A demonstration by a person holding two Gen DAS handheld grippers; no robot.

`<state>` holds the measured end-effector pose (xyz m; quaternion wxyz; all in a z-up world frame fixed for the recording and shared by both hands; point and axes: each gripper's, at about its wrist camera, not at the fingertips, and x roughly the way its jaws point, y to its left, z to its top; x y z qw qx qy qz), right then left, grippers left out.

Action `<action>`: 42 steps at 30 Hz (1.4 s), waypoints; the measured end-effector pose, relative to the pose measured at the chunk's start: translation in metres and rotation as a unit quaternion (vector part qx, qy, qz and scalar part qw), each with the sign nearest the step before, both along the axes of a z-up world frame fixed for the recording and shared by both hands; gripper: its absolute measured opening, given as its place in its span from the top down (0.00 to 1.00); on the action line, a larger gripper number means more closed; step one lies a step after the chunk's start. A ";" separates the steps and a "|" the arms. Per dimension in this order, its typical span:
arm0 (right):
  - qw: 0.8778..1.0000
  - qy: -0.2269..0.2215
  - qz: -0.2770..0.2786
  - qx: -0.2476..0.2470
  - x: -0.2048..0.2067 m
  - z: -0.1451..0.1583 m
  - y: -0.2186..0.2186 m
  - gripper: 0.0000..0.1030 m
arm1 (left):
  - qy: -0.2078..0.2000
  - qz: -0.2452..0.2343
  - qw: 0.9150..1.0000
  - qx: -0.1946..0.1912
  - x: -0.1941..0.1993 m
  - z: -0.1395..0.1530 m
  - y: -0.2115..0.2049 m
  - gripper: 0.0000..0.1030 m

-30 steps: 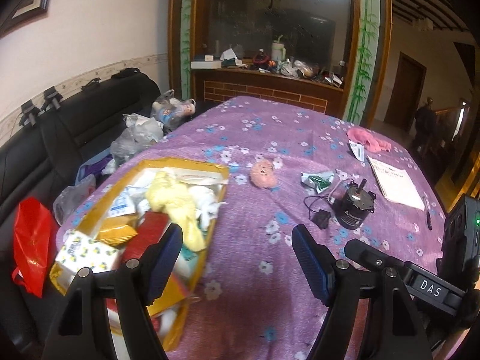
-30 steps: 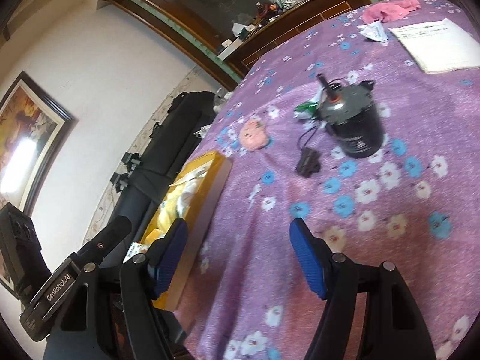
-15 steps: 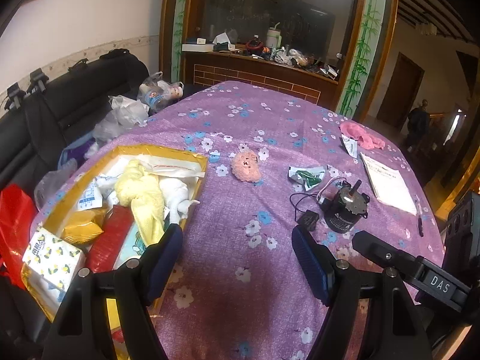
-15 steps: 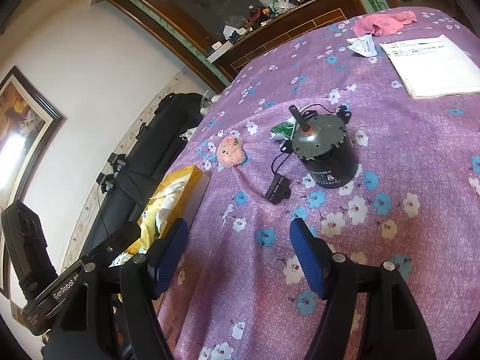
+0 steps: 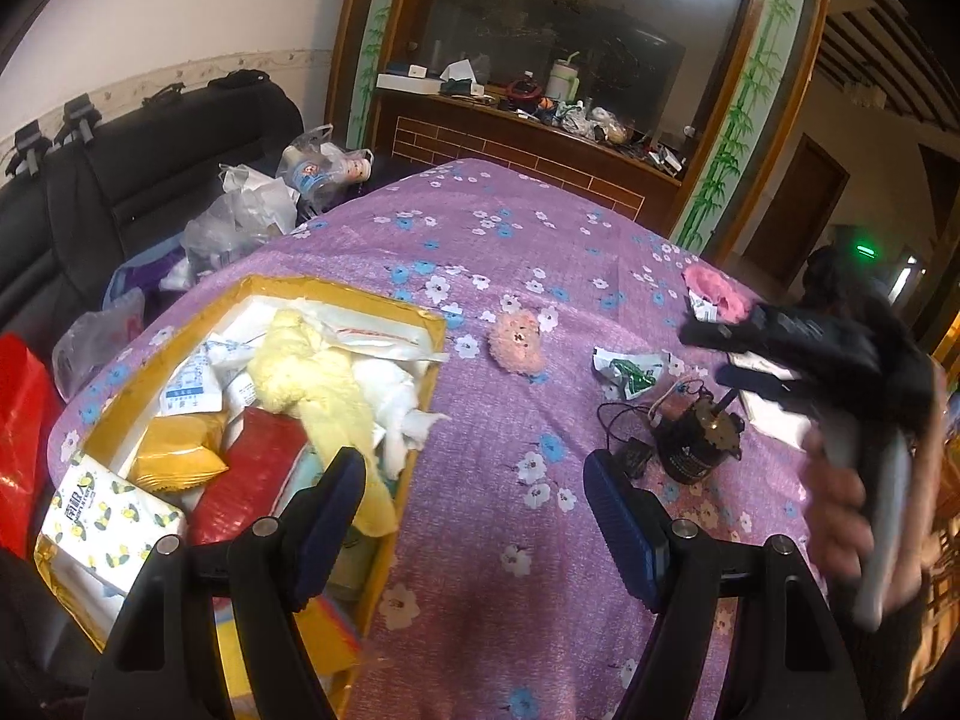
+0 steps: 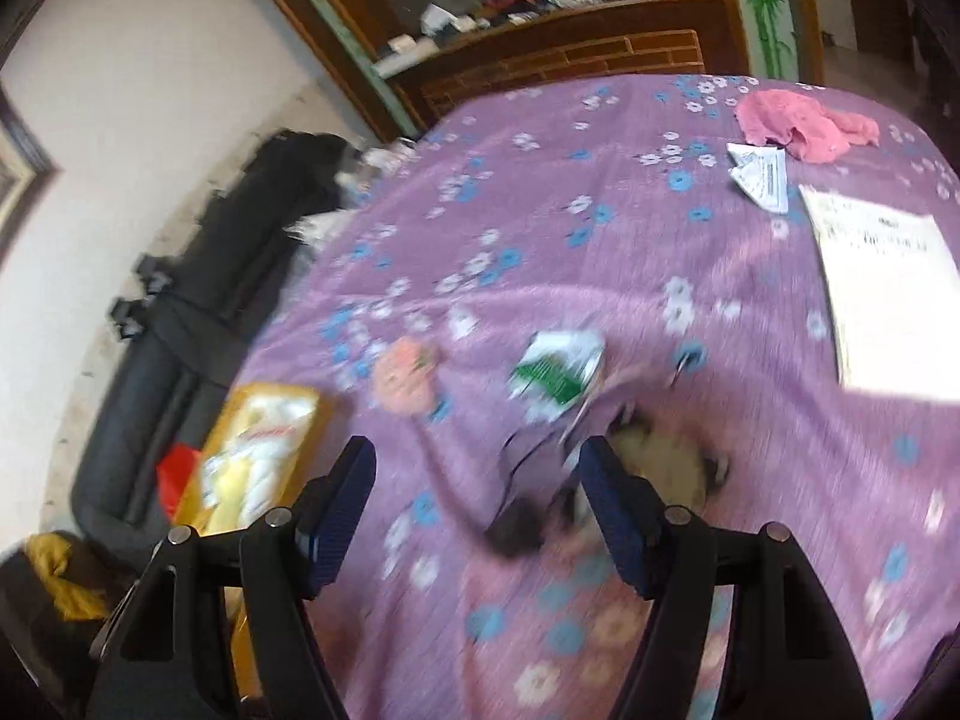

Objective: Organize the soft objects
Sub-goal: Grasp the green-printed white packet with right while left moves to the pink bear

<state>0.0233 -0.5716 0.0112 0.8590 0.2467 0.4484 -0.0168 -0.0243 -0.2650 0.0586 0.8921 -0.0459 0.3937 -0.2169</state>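
A small pink fuzzy plush toy [image 5: 519, 341] lies flat on the purple flower-print tablecloth [image 5: 480, 540], just beyond the far right corner of the open yellow cardboard box [image 5: 384, 546]. It is a rounded lump with little length to it; its slightly longer side runs away from the left wrist camera, and small dark marks dot its top. In the right wrist view it is a blurred pink blob [image 6: 403, 378]. Inside the box a pale yellow fleecy cloth [image 5: 312, 384] stretches lengthwise from the far end toward the near one. The left gripper [image 5: 474, 510] hangs above the cloth with its blue pads wide apart and empty. The right gripper [image 6: 477, 504] is likewise spread wide, holding nothing, over a blurred black cylindrical motor [image 6: 660, 462].
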 end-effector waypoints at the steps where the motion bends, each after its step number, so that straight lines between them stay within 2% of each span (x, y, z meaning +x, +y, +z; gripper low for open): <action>1: 1.000 0.015 -0.010 -0.008 0.012 -0.003 -0.005 0.33 | 0.001 0.000 1.000 -0.003 0.001 0.000 0.003 0.24; 3: 0.999 0.034 -0.034 -0.025 0.029 -0.007 -0.015 0.32 | 0.001 0.000 1.000 -0.007 0.001 0.001 0.008 0.24; 5: 0.997 0.051 -0.023 -0.046 0.048 -0.010 -0.016 0.33 | 0.002 0.000 1.000 -0.010 0.001 0.001 0.012 0.24; 8: 0.994 0.108 -0.012 -0.028 0.072 -0.031 -0.024 0.33 | 0.005 -0.005 1.000 -0.014 0.001 0.000 0.014 0.24; 11: 0.985 0.169 0.002 -0.026 0.087 -0.053 -0.023 0.42 | 0.006 -0.009 1.000 -0.017 0.000 0.001 0.015 0.24; 12: 0.983 0.182 0.004 -0.028 0.089 -0.057 -0.022 0.50 | 0.005 -0.010 1.000 -0.018 -0.001 0.001 0.015 0.24; 13: 0.981 0.190 0.004 -0.030 0.090 -0.061 -0.021 0.54 | 0.006 -0.010 1.000 -0.019 -0.001 0.001 0.015 0.24; 15: 0.978 0.204 0.004 -0.042 0.092 -0.066 -0.018 0.70 | 0.008 -0.014 1.000 -0.021 -0.002 0.001 0.014 0.24; 17: 0.978 0.200 -0.003 -0.055 0.089 -0.063 -0.016 0.75 | 0.006 -0.018 1.000 -0.018 -0.004 0.001 0.012 0.24; 18: 0.979 0.195 -0.003 -0.062 0.087 -0.060 -0.013 0.92 | 0.004 -0.019 1.000 -0.014 -0.005 0.002 0.010 0.24; 20: 0.981 0.179 -0.010 -0.070 0.080 -0.053 -0.009 0.93 | 0.004 -0.023 1.000 -0.009 -0.006 0.003 0.007 0.24; 27: 0.999 0.033 0.005 -0.037 0.028 0.003 0.009 0.94 | 0.000 -0.026 1.000 -0.001 -0.014 0.008 -0.007 0.24; 30: 0.999 -0.031 0.006 -0.014 -0.008 0.022 0.005 0.94 | -0.008 -0.027 1.000 0.009 -0.017 0.011 -0.017 0.19; 32: 0.997 -0.072 -0.002 -0.003 -0.033 0.030 -0.003 0.94 | -0.009 -0.032 0.999 0.013 -0.017 0.012 -0.025 0.12; 36: 0.992 -0.121 -0.025 0.008 -0.062 0.028 -0.020 0.94 | -0.003 -0.059 0.997 0.048 0.000 0.014 -0.054 0.11; 40: 0.987 -0.140 -0.032 0.074 -0.071 0.012 -0.042 0.94 | -0.011 -0.081 0.993 0.082 0.026 0.012 -0.088 0.11; 42: 0.986 -0.145 -0.041 0.074 -0.076 0.006 -0.046 0.94 | -0.001 -0.084 0.992 0.096 0.048 0.005 -0.106 0.11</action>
